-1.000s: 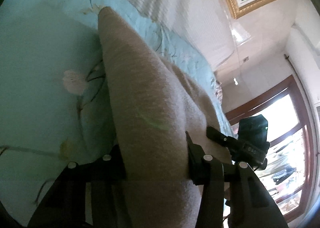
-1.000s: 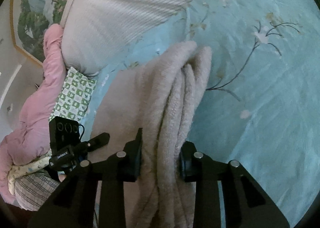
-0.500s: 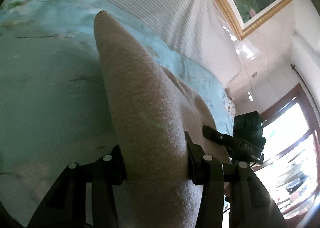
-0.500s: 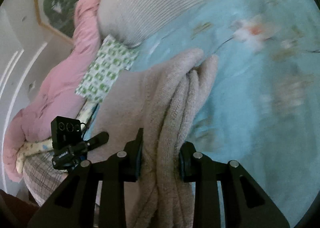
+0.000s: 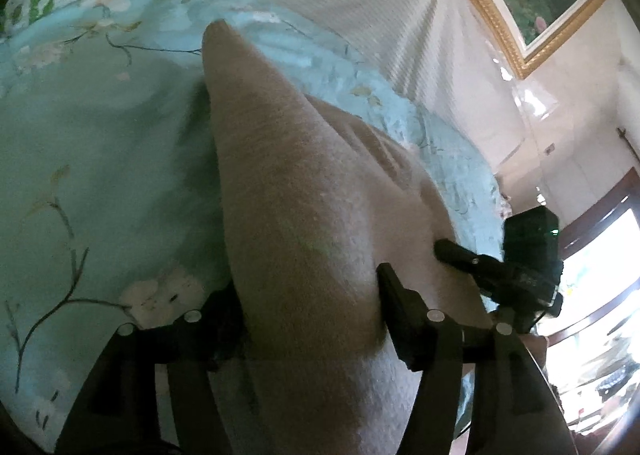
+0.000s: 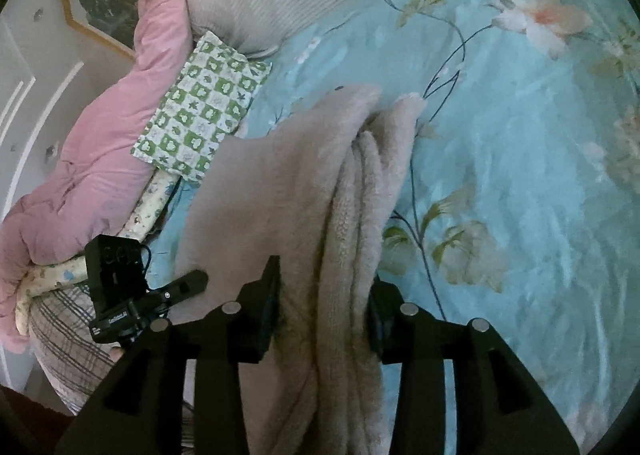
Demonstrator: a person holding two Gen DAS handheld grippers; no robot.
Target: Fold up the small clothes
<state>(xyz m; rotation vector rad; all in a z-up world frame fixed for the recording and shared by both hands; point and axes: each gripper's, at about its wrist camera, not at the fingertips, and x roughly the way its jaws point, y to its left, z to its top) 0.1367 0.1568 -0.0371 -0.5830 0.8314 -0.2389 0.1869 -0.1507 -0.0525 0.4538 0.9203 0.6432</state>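
Beige garment (image 6: 320, 183), between both grippers' opening jaws

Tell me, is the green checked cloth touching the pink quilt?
Touching. The right wrist view shows the green checked cloth lying with its left edge on the pink quilt, with no gap between them.

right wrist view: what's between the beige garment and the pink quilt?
In the right wrist view, a green-and-white checkered cloth lies between the beige garment and the pink quilt, overlapping the quilt's edge.
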